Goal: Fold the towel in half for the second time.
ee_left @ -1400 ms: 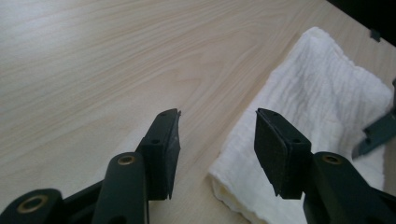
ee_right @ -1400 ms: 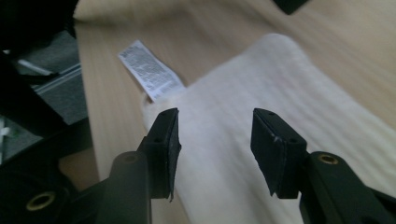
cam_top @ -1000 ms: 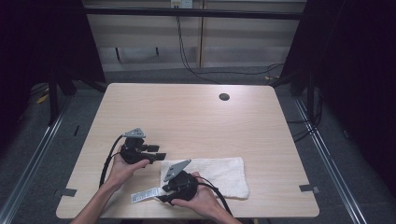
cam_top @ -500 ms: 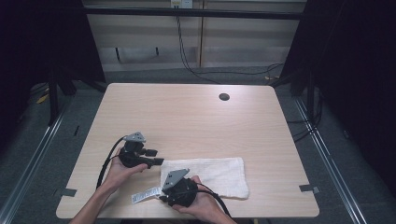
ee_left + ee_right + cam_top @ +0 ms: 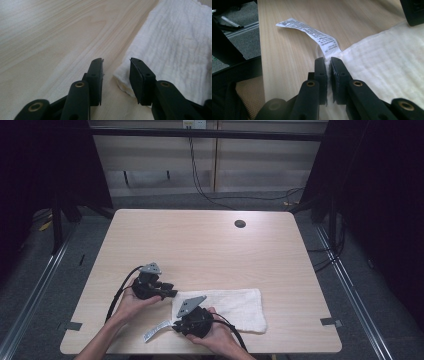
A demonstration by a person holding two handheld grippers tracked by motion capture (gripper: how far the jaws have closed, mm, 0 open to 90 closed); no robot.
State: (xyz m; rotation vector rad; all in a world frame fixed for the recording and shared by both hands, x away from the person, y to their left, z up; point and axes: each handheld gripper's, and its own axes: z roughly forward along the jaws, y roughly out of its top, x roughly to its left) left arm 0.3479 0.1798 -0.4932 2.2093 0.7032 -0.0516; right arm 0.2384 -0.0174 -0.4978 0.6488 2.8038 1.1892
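Matte black two-jaw left gripper (image 5: 116,67), brass-coloured pivot rivets, grey three-cornered top plate, trailing black cable, matching right gripper (image 5: 328,65)

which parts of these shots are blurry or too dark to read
High view: the surroundings beyond the table fall into near-black, while the towel is evenly lit. Left gripper view: the towel's weave is sharp, the jaws near the lens are soft. Right gripper view: the label print is too small to read; the right gripper looks slightly blurred.
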